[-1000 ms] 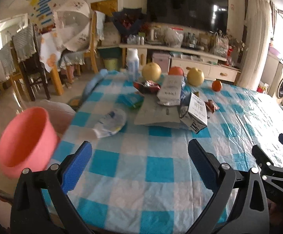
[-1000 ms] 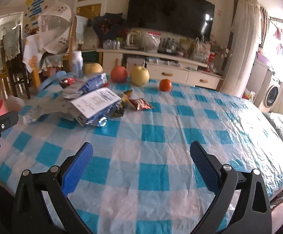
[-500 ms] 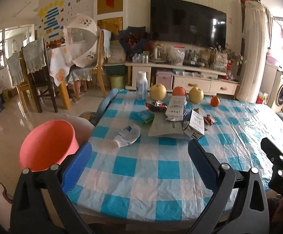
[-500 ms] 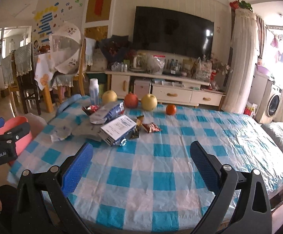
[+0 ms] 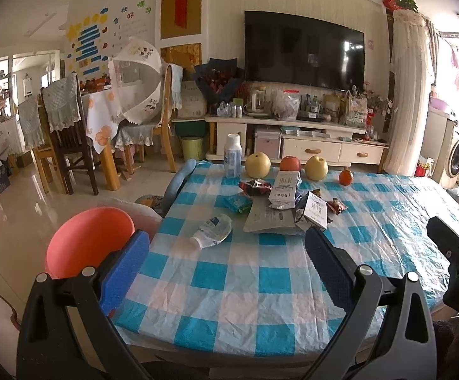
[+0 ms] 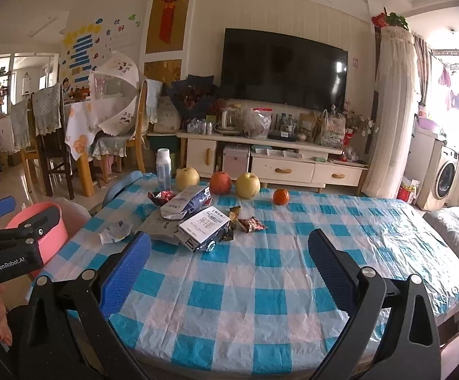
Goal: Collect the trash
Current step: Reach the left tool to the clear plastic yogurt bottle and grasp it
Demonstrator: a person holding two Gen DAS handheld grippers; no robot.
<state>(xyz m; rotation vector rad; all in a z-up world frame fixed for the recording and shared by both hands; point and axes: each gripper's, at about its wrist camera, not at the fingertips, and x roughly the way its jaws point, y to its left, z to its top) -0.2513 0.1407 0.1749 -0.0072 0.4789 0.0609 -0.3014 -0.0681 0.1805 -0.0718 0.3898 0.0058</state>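
Lying in a loose heap toward the far left of the table, the trash is what you are here for: a white milk carton tipped on its side, a second carton resting just behind it, a flat grey paper bag under both, a red snack wrapper just right of the heap, a dark wrapper behind it, a green packet, and a crumpled clear plastic pouch lying apart, nearer the left edge. Behind the heap stand a white bottle, two yellow pears, a red apple and a small orange; these look like food, not trash. A pink bin sits off the table's left edge, beside your left claw.

Both claws are released and empty, jaws spread wide. Your left claw hovers over the near left corner, and your right claw hovers over the near middle, well short of the trash.

What could go wrong: the cartons overlap, so gripping one may drag its neighbour or the paper bag along. The plastic cloth is wrinkled and could be pinched with a thin wrapper. A wide sweep could send the fruit rolling.
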